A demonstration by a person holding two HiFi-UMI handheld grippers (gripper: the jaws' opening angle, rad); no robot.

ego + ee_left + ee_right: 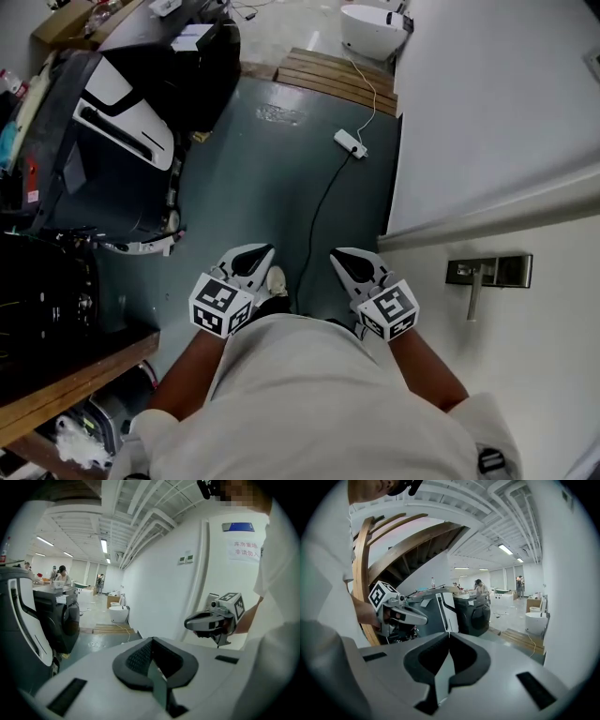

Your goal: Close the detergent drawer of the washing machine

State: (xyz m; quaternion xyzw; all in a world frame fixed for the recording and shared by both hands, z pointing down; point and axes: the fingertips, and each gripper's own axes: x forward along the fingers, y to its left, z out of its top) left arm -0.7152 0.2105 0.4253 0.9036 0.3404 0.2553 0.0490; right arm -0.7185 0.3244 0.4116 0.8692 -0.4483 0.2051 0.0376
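Observation:
A dark front-loading washing machine [476, 613] stands across the floor, well ahead of both grippers; it also shows at the left of the left gripper view [65, 620]. I cannot make out its detergent drawer. My left gripper [255, 260] and right gripper [349, 262] are held side by side close to my body, above the grey-green floor. Each has its jaws together with nothing between them. The left gripper's own camera looks along its meeting jaws [151, 640] and catches the right gripper [213, 620] beside it. The right gripper's jaws [449, 633] meet likewise.
A grey and white appliance [112, 141] lies at the left. A white door with a metal handle [487, 272] is at the right. A power strip [350, 142] with its cable lies on the floor ahead, a wooden pallet [337, 80] beyond. A wooden table edge [75, 375] is near left.

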